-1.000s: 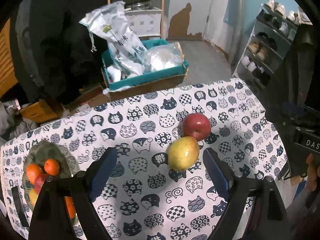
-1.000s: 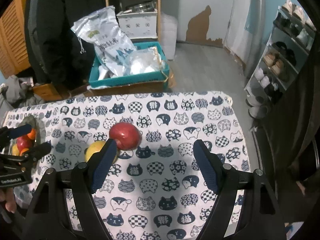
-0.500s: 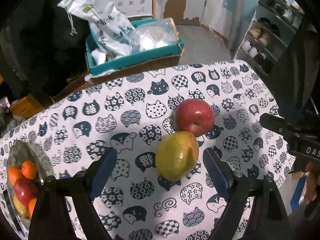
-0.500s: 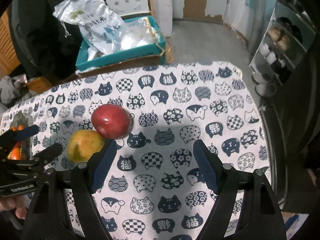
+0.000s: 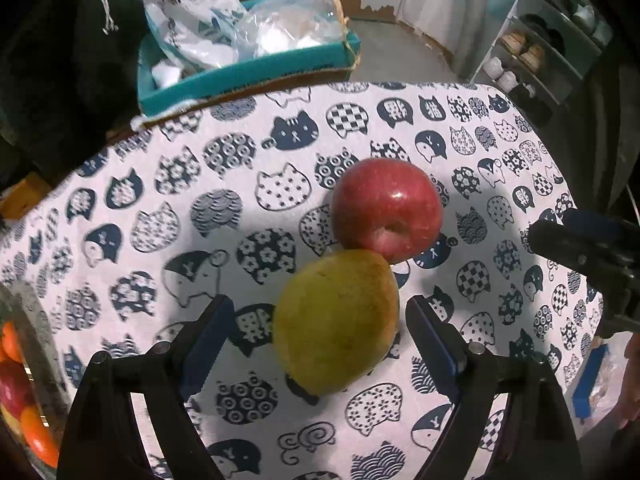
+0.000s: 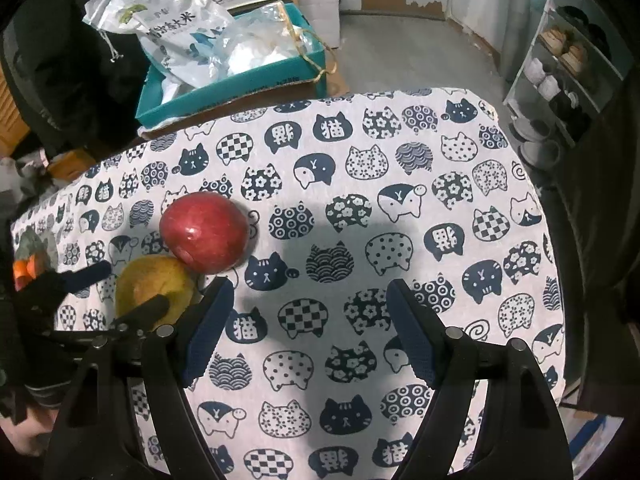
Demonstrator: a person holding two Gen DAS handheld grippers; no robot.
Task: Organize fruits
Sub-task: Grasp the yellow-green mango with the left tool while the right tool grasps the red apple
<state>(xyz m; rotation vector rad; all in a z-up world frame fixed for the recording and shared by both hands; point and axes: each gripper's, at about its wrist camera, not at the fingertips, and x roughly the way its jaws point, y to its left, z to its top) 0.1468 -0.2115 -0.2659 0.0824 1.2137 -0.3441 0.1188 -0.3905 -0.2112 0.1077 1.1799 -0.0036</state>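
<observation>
Both tools gape: left tool (image 5: 316,332) straddles the mango (image 5: 336,320); bag (image 6: 180,32) print unreadable.

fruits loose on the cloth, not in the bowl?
2: a red apple and a yellow mango, touching; the mango sits between the open left gripper fingers.

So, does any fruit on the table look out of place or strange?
Yes, two fruits lie loose on the cat-print tablecloth, away from the fruit dish at the left edge: a red apple and a yellow-green mango, apparently touching. The open left gripper straddles the mango. Nothing looks spilled or damaged.
</observation>
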